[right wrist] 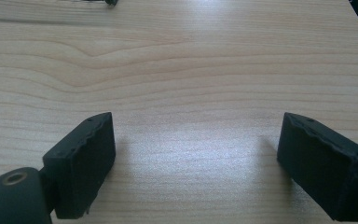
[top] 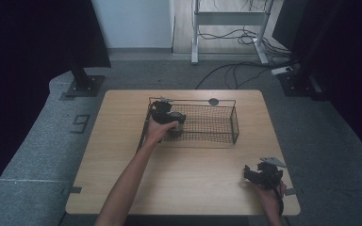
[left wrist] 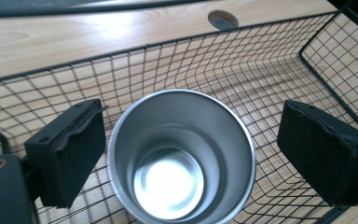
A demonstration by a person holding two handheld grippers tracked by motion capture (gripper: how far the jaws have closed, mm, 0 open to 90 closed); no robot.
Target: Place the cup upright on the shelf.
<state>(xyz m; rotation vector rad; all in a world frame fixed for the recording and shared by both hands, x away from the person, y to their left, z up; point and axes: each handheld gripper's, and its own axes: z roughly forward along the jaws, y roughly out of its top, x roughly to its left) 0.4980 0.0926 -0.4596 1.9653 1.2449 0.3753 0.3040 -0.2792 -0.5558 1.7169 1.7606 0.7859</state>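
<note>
One steel cup [left wrist: 182, 158] in a black wire basket [top: 217, 134], jaws spread to either side of it.

The round, smooth-walled cup stands upright on the mesh floor at the basket's left end, near the tabletop's [top: 122, 155] far edge; the left gripper [left wrist: 191, 149] is open, its matte black pads clear of the rim. The right gripper [right wrist: 196, 158], at the tabletop's near right corner, gapes wide over bare pale woodgrain.
</note>
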